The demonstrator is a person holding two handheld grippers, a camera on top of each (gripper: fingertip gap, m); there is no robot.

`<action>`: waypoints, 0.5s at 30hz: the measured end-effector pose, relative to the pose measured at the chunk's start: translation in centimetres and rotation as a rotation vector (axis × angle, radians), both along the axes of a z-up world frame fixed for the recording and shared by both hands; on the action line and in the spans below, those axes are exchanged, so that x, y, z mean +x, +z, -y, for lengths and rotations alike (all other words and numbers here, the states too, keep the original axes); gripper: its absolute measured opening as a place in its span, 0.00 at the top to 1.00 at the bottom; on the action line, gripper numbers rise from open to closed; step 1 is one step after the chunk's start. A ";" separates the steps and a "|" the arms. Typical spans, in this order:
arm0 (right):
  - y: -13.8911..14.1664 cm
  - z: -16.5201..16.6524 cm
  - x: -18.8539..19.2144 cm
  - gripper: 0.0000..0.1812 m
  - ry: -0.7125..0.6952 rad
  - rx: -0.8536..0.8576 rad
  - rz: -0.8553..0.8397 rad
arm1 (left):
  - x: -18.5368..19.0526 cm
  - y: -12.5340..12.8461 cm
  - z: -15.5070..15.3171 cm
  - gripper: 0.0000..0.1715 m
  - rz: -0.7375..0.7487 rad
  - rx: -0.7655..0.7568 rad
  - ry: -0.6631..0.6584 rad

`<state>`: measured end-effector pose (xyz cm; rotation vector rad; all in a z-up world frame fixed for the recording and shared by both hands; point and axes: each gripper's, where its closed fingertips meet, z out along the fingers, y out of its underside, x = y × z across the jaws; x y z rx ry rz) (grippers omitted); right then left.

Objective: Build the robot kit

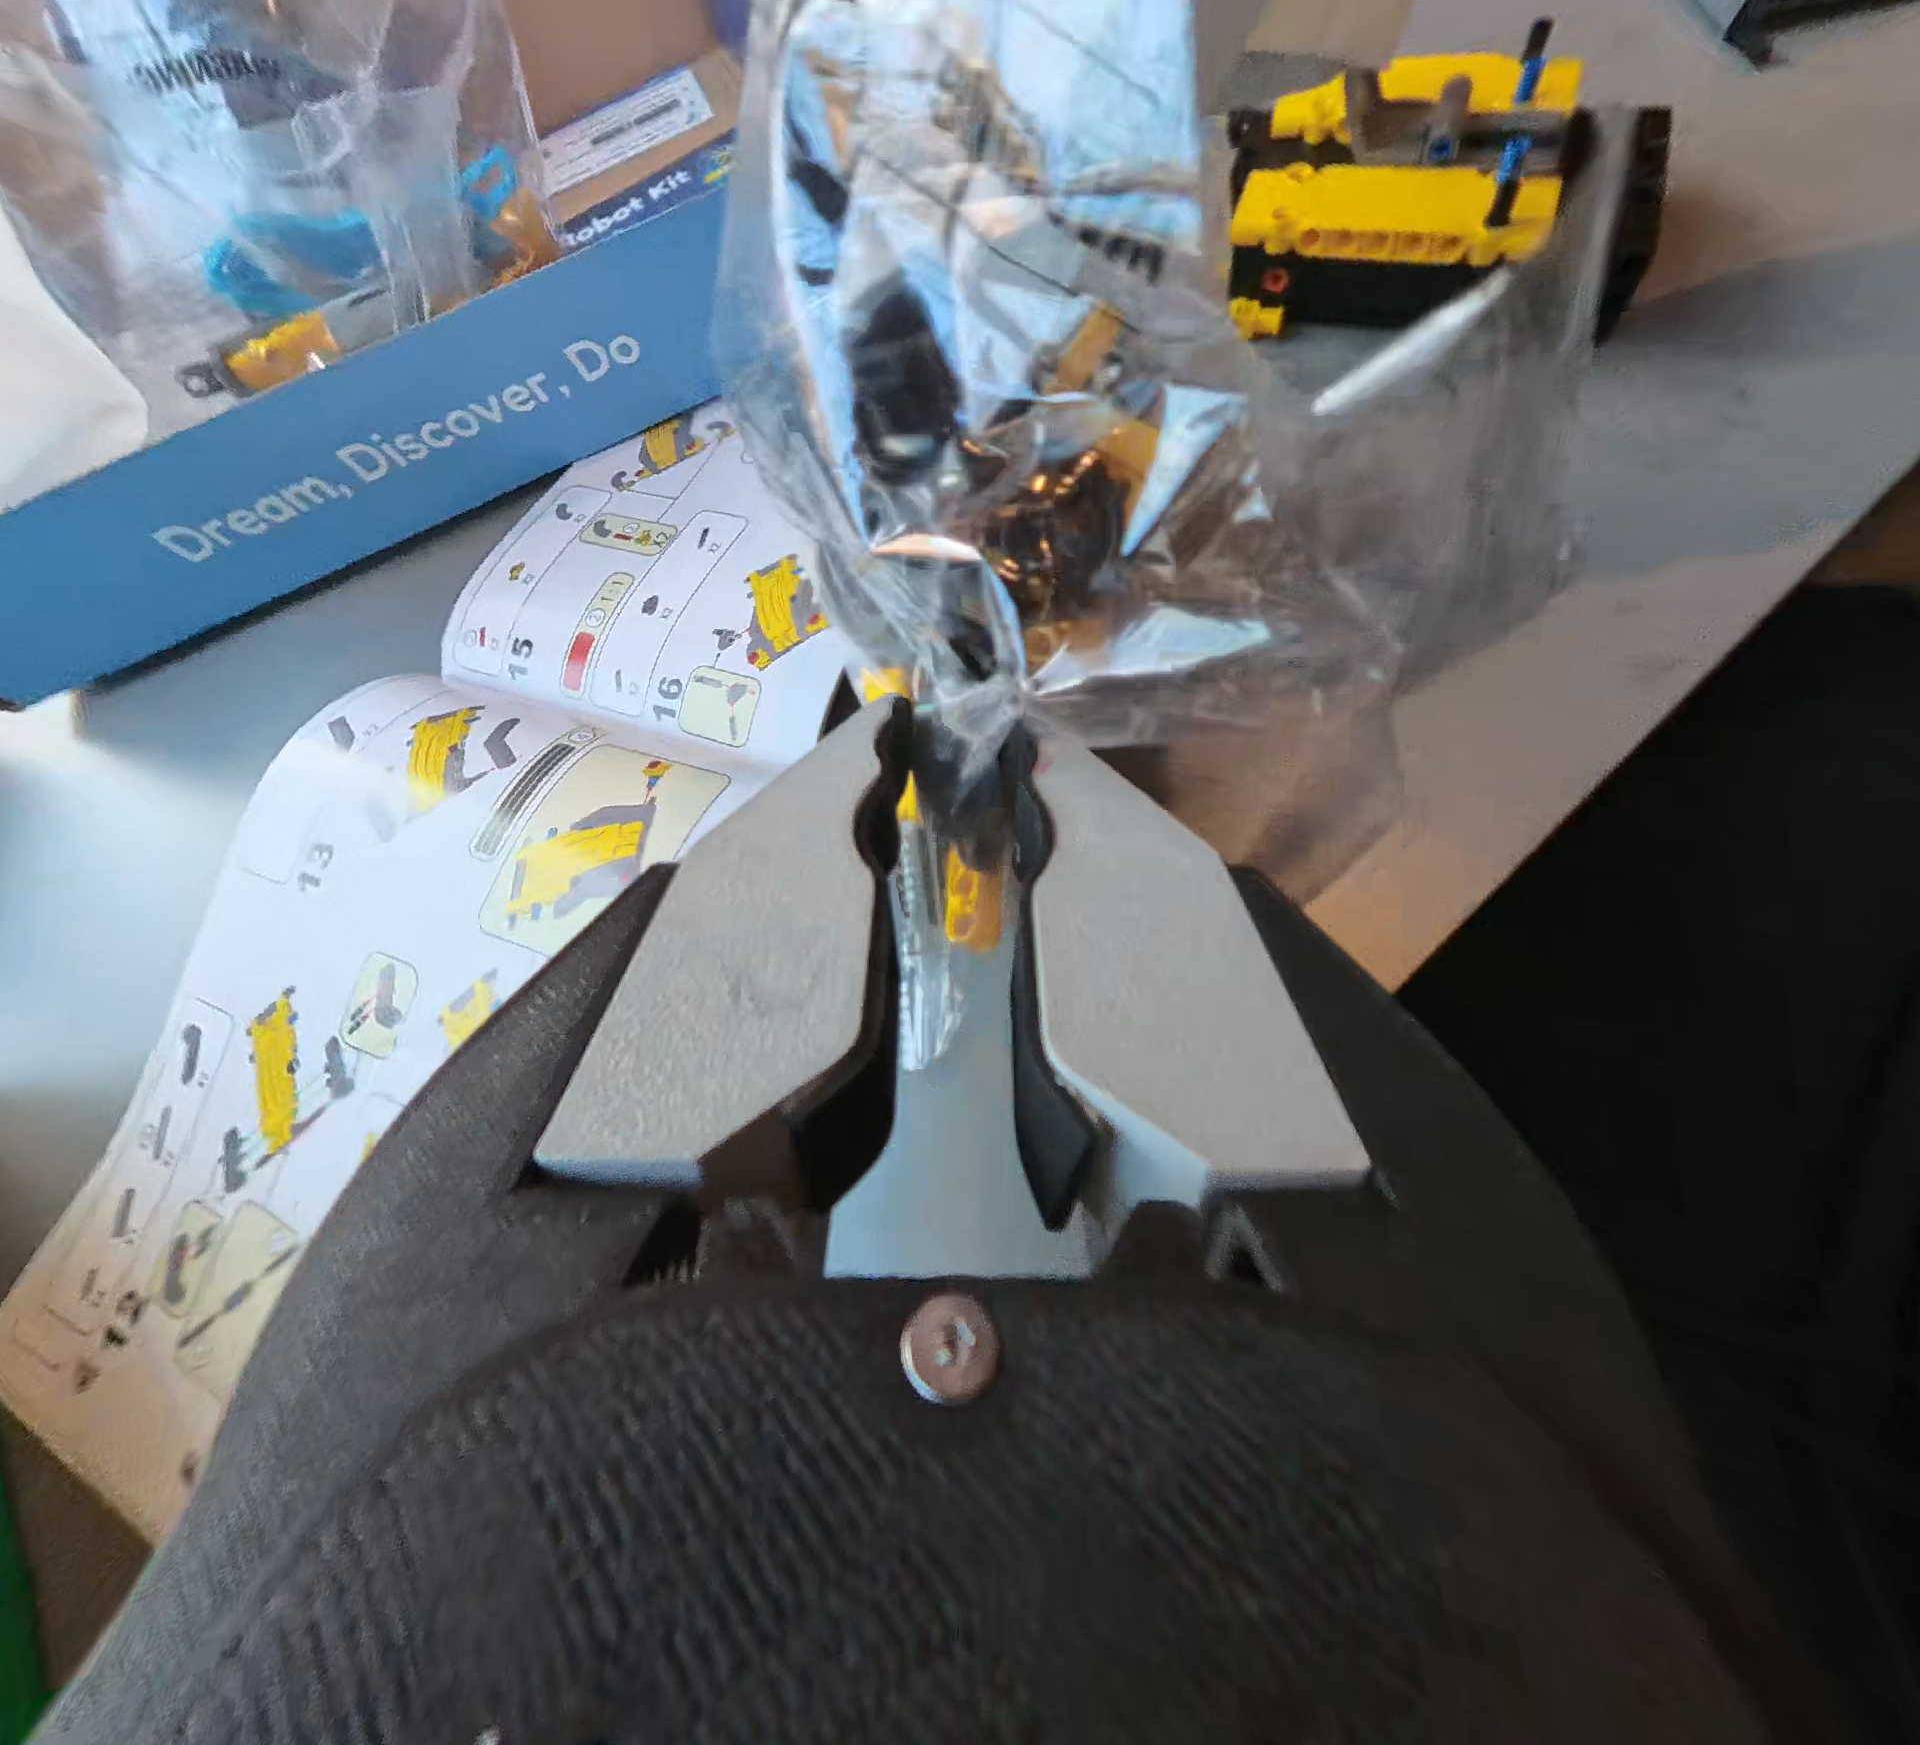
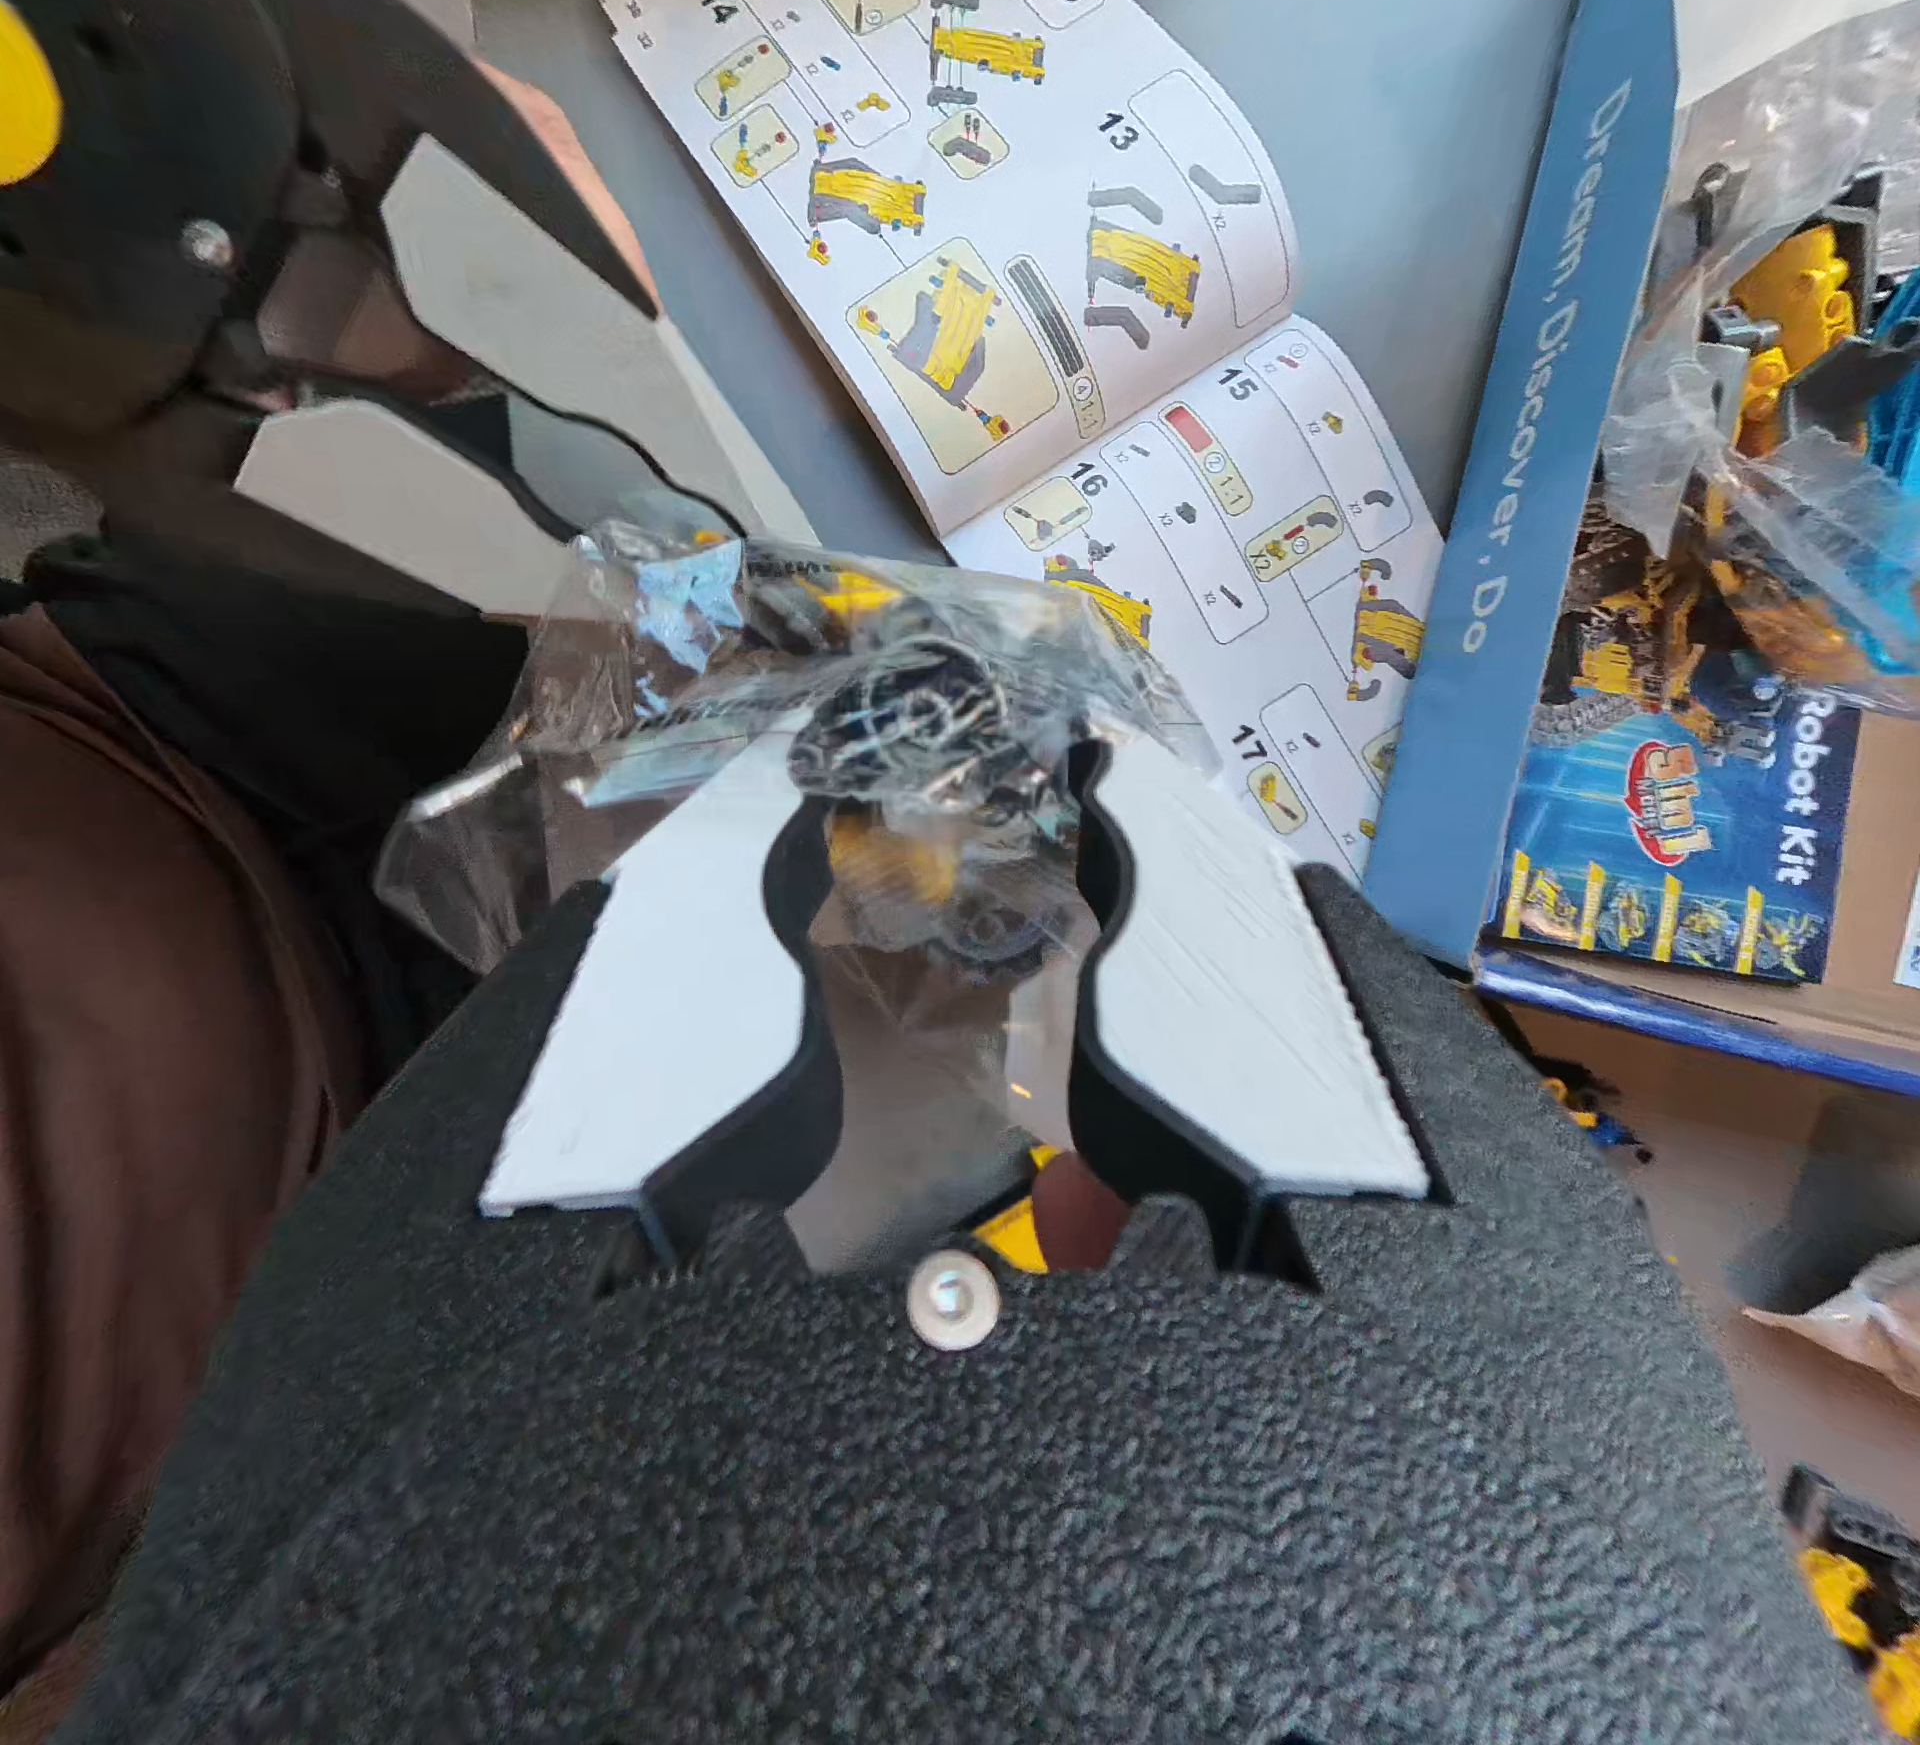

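Between the left gripper's jaws sits the plastic bag, rising ahead of them. Left of the jaws lies the open booklet, the box behind it. Ahead and right stands the brick model on the table.

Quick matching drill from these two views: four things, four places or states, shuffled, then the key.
Things:
1. clear plastic bag
2. instruction booklet
3. blue box
4. yellow and black block model

Places or states:
A. lies open on the grey table
B. stands on the table beyond the bag
C. pinched by the left tool and the right tool
D. holds more bagged parts

Pairs: 1-C, 2-A, 3-D, 4-B
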<state>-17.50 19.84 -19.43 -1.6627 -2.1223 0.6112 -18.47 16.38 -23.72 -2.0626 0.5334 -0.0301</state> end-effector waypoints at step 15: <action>-1.7 -0.4 4.7 0.86 0.364 0.330 0.352 | 0.3 0.1 0.8 0.93 0.243 -0.035 -0.098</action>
